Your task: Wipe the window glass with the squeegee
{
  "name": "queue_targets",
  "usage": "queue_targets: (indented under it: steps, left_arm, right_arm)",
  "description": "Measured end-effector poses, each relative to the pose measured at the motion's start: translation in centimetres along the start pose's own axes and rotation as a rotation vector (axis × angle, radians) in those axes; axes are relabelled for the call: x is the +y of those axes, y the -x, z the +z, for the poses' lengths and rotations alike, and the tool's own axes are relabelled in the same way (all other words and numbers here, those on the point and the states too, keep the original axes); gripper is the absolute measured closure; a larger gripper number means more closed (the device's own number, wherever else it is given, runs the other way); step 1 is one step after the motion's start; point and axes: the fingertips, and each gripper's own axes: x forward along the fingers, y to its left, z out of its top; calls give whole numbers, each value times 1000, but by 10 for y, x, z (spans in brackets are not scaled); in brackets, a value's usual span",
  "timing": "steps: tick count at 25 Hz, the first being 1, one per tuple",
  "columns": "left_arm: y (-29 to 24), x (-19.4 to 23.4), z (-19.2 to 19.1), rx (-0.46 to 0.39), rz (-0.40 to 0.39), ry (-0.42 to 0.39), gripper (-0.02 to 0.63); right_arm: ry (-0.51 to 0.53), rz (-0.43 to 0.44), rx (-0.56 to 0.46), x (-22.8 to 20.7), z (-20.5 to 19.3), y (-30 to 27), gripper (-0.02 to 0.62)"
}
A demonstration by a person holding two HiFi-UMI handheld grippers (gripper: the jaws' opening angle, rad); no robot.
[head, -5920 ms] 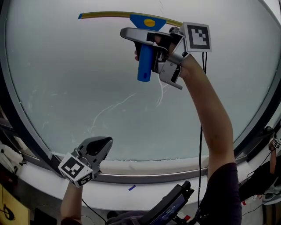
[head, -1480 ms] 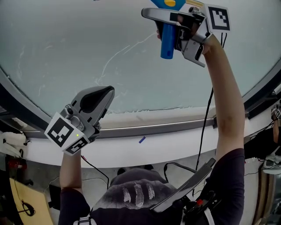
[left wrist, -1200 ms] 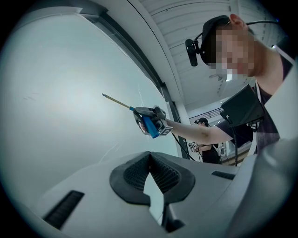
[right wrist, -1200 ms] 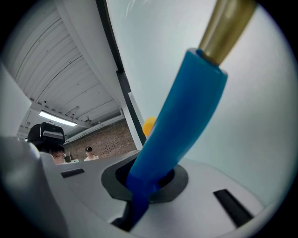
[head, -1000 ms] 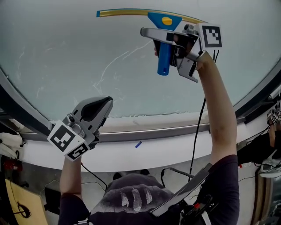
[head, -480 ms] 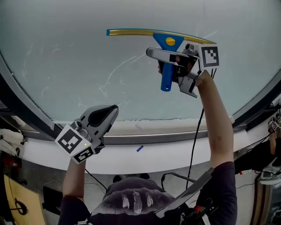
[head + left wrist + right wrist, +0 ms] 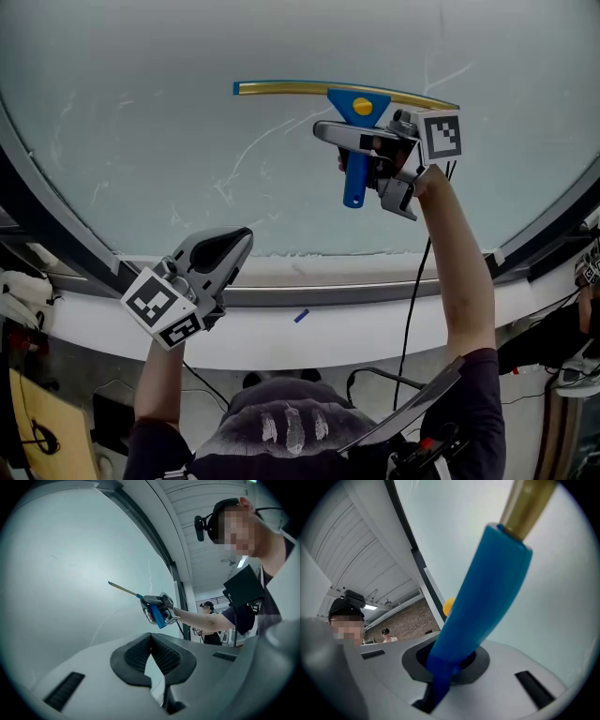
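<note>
At the near left, the left gripper [image 7: 239, 242] hangs low by the white window sill [image 7: 309, 337]. Its jaws are closed on each other with nothing between them, and it is apart from the pane.

Past it, the big pale frosted window glass [image 7: 141, 112] fills the far side of the scene. Thin white curved streaks [image 7: 255, 142] cross its middle, fainter scratchy marks sit toward the left, and a ragged whitish line of residue [image 7: 309, 253] runs along the bottom edge.

Right of centre is the squeegee with a blue plastic handle and a long brass-coloured blade [image 7: 354, 101]. Its blade lies level and appears to rest against the glass, just above the curved streaks. The right gripper [image 7: 349, 142] is clamped on the blue handle, at the end of a raised arm.

As for progress, the wiping looks to be under way, mid-stroke. The marks below and left of the blade and the residue along the bottom suggest the lower part is left to clear. The pictures do not settle how much of the pane has been passed over.
</note>
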Motion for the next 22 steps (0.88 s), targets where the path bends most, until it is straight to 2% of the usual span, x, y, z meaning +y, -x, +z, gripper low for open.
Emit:
queue_targets:
  steps: [9,22]
  left_arm:
    - [0,-1,-1,9,1,13,601]
    - [1,-3,-17,18,-15,38,601]
  right_arm:
    - [-19,1,-1,-4,-10,-1,588]
    - [-68,7,-36,-24,-47,-1,588]
